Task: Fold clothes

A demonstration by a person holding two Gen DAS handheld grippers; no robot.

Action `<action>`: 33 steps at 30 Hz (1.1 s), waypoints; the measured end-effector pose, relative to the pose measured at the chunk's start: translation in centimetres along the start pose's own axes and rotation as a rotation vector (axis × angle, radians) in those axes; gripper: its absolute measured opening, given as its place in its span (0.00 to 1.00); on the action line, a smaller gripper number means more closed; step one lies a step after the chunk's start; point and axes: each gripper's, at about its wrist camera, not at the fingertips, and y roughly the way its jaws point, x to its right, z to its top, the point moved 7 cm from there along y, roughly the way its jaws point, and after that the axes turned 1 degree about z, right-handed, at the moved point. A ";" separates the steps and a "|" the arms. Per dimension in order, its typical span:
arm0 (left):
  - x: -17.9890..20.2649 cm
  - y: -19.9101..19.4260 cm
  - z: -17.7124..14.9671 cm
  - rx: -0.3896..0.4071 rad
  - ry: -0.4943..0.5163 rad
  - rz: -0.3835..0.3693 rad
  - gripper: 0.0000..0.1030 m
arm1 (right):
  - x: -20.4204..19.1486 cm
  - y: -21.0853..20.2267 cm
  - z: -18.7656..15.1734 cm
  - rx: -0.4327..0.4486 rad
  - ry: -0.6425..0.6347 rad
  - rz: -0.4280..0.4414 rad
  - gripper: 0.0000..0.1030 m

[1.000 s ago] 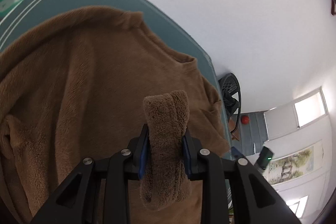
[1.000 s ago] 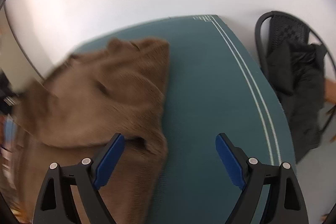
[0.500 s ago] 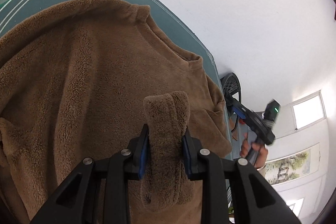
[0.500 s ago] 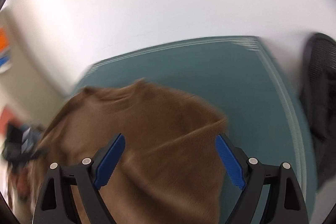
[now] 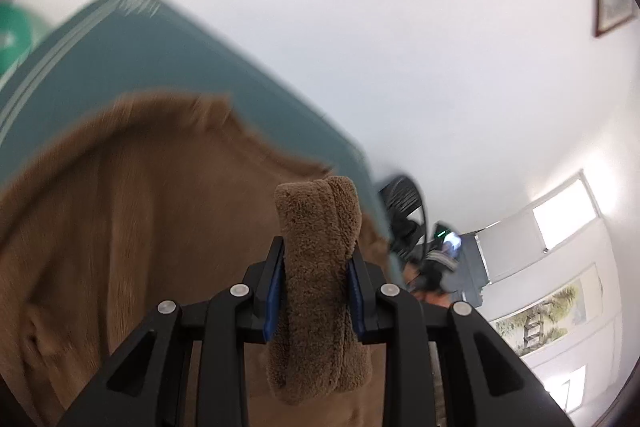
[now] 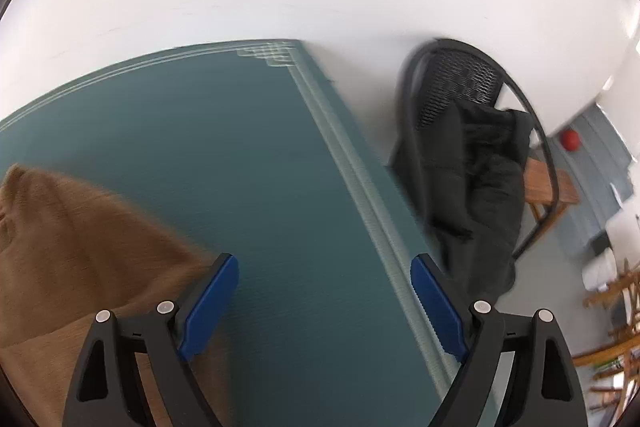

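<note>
Left gripper (image 5: 316,291) stays clamped on a fleece (image 5: 140,227) fold; right gripper (image 6: 324,301), jaws apart and empty, has swung off it over the worktop (image 6: 280,155), seeking a second hold.

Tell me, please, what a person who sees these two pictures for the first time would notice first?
First, the thick fold of the brown fleece garment pinched in the left gripper, at the bottom centre of the left view. Next, the teal mat under the open, empty right gripper. Then the black mesh chair, draped with dark clothing, beyond the mat's right edge.
</note>
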 end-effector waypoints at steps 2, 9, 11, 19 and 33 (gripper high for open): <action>0.5 -0.1 0.1 -0.003 0.021 -0.003 0.29 | 0.1 0.2 -0.3 -0.010 0.032 0.084 0.87; 0.3 3.4 -1.4 -0.105 0.026 0.019 0.29 | -5.2 -4.2 -0.9 0.009 0.007 0.487 0.87; 0.2 4.2 -1.5 -0.119 0.022 0.021 0.29 | -6.8 -3.9 -1.9 -0.024 -0.073 0.453 0.87; 3.2 1.0 2.0 0.018 0.137 0.010 0.29 | -6.0 -0.6 -3.3 -0.040 -0.105 0.244 0.87; -11.4 4.1 1.4 -0.139 -0.114 0.307 0.37 | -6.2 -1.3 -2.8 0.025 -0.154 0.144 0.92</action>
